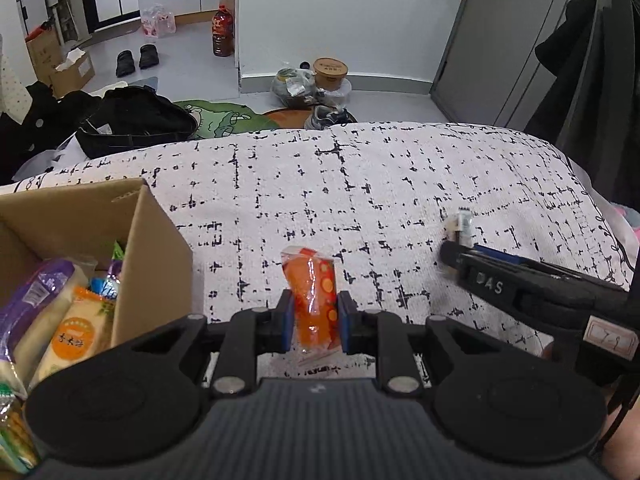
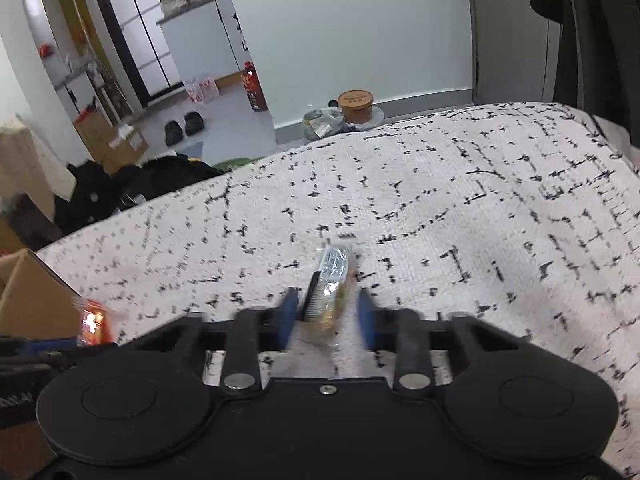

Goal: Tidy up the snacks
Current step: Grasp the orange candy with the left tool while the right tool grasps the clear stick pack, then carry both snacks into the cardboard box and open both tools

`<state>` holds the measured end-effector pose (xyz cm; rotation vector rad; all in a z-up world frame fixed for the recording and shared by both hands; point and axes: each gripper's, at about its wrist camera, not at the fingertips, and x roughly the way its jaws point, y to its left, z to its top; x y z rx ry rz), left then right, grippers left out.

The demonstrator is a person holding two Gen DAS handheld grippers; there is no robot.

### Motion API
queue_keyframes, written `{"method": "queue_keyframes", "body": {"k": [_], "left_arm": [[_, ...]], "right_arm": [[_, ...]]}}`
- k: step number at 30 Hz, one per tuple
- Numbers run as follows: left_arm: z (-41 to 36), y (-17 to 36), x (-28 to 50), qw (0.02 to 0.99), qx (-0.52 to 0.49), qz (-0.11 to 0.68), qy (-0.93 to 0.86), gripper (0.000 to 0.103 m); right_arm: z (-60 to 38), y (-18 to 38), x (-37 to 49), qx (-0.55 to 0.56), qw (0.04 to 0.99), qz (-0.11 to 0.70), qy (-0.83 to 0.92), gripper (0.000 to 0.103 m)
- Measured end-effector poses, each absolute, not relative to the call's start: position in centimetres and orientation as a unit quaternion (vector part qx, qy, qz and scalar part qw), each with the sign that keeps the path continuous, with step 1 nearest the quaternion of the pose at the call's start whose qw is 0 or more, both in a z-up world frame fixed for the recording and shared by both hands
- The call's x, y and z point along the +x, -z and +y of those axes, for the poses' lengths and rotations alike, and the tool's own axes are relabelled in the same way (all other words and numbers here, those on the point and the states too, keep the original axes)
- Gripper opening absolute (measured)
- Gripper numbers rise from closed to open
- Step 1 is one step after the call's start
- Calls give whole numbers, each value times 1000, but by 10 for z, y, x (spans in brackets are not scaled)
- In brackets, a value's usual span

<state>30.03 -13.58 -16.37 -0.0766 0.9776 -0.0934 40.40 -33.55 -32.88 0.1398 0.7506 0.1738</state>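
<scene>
The left gripper [image 1: 313, 322] has its two blue pads pressed tight on an orange snack [image 1: 314, 300], one pad on each side. The orange snack stands almost upright, just above the blanket [image 1: 400, 184], which is white with black marks. At 9 o'clock from that gripper sits a box [image 1: 156, 256] made of brown card, open at the top. Inside the box are many snack packs: a purple pack [image 1: 38, 296], a yellow pack [image 1: 78, 336] with an orange circle on it, and a small blue pack [image 1: 105, 286] deeper in. More packs lie at the bottom left corner, but they are cut off. At 2 o'clock in the left view is the right gripper [image 1: 456, 240], low over the blanket, with a little clear snack [image 1: 462, 222] at its tip. In the right view the clear snack [image 2: 332, 280] sits between the blue pads of the right gripper [image 2: 328, 314]. The left pad is close against it. There is a gap at the right pad, and the picture is blurry, so I cannot tell if the snack is held. The orange snack [image 2: 93, 320] shows at 9 o'clock there, beside the box [image 2: 32, 292].
</scene>
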Motion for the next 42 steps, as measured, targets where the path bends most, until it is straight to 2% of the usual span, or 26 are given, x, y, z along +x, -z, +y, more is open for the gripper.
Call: {"method": "queue_keyframes", "body": {"k": [9,26,42], "left_arm": [[-135,156,296,885,-37,461,55,21],[-121,92,273,902,-28,418,100,21],[-62,48,239,922,-36,378,71,21]], "right_arm": [[-350,309,382,71,923,368,-86,19],[-342,240,339,96,936,323,-100,19],[-301,211,309,94,940,295,-142,19]]}}
